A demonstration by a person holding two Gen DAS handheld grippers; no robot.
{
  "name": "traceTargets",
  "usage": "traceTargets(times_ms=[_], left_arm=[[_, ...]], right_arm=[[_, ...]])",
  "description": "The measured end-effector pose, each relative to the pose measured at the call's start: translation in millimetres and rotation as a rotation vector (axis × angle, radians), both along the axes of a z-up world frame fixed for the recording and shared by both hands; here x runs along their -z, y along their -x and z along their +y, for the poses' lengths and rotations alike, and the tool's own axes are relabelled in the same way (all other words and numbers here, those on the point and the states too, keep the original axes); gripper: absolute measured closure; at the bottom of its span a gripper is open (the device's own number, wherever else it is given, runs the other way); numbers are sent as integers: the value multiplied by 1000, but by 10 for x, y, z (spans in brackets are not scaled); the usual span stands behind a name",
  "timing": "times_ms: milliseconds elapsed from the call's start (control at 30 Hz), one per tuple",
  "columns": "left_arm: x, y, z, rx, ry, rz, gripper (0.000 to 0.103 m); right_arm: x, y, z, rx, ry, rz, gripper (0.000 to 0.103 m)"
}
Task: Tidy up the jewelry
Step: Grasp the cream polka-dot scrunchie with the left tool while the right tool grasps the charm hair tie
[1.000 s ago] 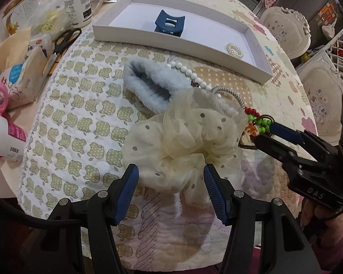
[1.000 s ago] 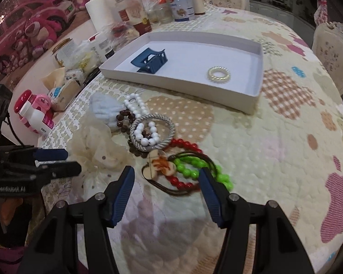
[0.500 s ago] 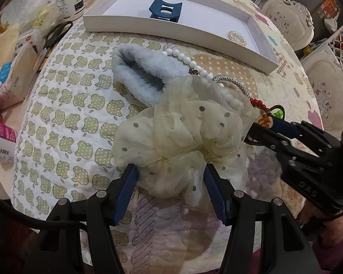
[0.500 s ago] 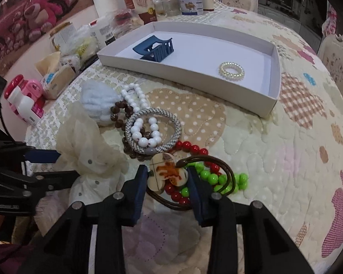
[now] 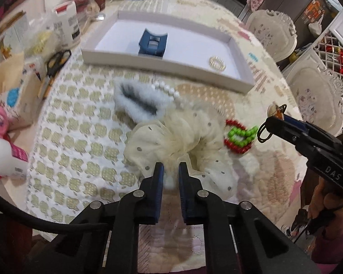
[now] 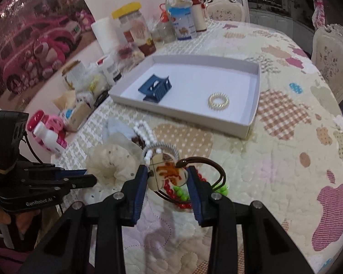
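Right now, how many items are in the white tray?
2. A blue hair clip lies toward the tray's left end, and a pearl ring-shaped hair tie toward its right end. The tray floor is fully in view, so nothing seems hidden.

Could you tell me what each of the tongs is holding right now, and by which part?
Left tongs: cream dotted scrunchie, pinched at its near edge. Right tongs: hair tie, gripped by its oval painted charm.

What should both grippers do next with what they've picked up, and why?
Probably carry both toward the white tray: the left gripper pinches the cream scrunchie, the right gripper grips the painted pendant, and the tray already holds two pieces.
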State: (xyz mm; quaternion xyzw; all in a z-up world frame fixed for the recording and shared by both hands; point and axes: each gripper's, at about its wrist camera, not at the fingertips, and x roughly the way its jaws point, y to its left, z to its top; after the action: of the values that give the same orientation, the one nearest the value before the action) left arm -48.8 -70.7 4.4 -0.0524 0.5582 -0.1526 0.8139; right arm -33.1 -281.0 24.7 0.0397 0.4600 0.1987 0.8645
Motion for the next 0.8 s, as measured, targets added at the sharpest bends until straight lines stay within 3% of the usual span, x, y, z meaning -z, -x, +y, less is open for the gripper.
traceTargets(times_ms=[567,800], left_arm=[[-698,-114,81,5,61,-149,103],[-679,-194,41,15,45,-126,103]], right_arm=[[-340,-53,-22,5,-18,-67,67],[-354,-124,-35,-2,-15,-60,67]])
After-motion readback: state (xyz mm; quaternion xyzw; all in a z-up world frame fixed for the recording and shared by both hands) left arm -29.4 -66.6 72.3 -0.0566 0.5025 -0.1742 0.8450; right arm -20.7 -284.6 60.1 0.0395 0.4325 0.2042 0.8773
